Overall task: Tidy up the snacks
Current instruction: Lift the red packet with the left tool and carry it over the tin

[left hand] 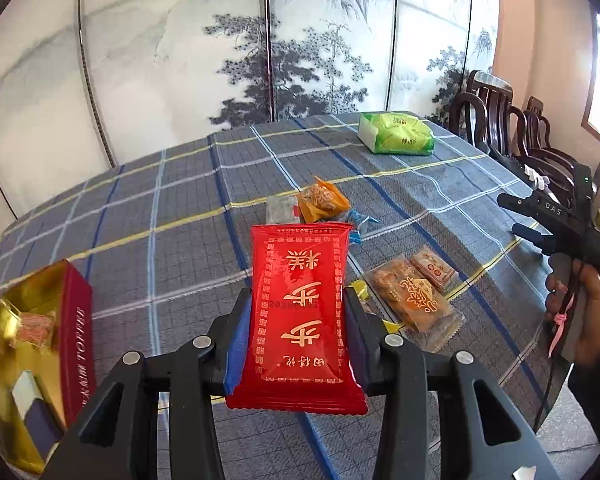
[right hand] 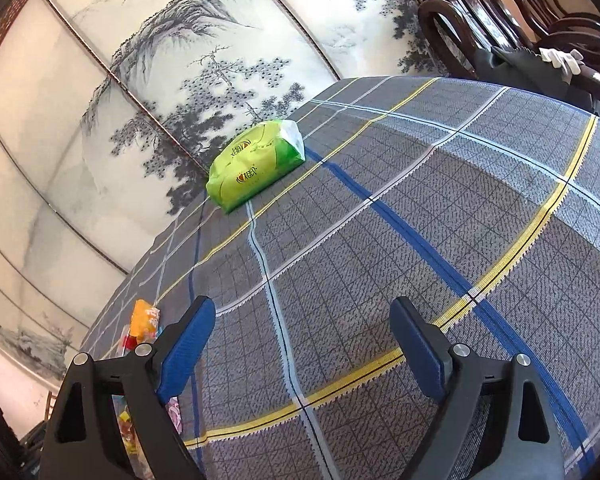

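Left gripper point(left hand: 298, 304) clamped on a red snack packet point(left hand: 300, 312), low in the middle of the left wrist view, held up above the bench point(left hand: 180, 208); blue pads pressed on both long sides of the packet. Red and gold box point(left hand: 40, 340) at the lower left, open, with a small wrapped snack inside. Orange snack packet point(left hand: 323, 199) just past the red one, beside a clear wrapper; two clear packets of brown cakes point(left hand: 416, 296) to the right, lying on the checked cloth. Green tissue pack point(left hand: 396, 134) far back, upper right. Right gripper point(left hand: 528, 220) at the right edge, held by a hand point(left hand: 580, 304). In the right wrist view, right gripper point(right hand: 302, 340) wide open, holding nothing, hanging over bare cloth; green tissue pack point(right hand: 256, 164) in the upper middle.
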Action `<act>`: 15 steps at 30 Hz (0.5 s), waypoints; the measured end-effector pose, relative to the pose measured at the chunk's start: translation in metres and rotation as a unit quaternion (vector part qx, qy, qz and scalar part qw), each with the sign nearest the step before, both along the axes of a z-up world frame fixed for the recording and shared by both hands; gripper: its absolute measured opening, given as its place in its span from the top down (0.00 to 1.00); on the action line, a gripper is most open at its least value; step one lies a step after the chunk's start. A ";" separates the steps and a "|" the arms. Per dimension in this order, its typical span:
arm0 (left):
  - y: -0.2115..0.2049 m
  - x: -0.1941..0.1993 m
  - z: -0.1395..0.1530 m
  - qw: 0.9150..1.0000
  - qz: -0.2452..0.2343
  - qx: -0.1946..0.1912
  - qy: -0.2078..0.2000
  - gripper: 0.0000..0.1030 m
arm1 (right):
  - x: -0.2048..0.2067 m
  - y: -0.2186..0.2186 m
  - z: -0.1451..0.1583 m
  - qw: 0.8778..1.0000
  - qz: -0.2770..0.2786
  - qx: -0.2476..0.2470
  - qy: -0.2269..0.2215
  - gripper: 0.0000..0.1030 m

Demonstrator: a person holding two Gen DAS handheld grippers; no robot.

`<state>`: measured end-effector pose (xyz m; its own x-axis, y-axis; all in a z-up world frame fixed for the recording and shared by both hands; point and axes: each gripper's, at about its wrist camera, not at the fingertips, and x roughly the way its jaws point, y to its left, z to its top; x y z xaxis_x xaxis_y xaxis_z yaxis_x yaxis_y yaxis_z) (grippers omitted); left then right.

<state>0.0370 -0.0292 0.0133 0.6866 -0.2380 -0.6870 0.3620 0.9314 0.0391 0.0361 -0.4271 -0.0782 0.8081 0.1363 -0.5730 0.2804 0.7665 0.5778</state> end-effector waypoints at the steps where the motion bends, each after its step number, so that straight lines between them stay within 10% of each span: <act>1: 0.001 -0.003 0.003 1.000 0.000 0.017 -0.015 0.62 | -0.001 0.000 0.000 1.000 -0.002 0.000 0.000 0.14; 15: 0.102 0.017 0.022 0.986 0.142 0.062 -0.066 0.62 | -0.002 -0.001 0.000 1.000 -0.003 0.001 0.000 0.13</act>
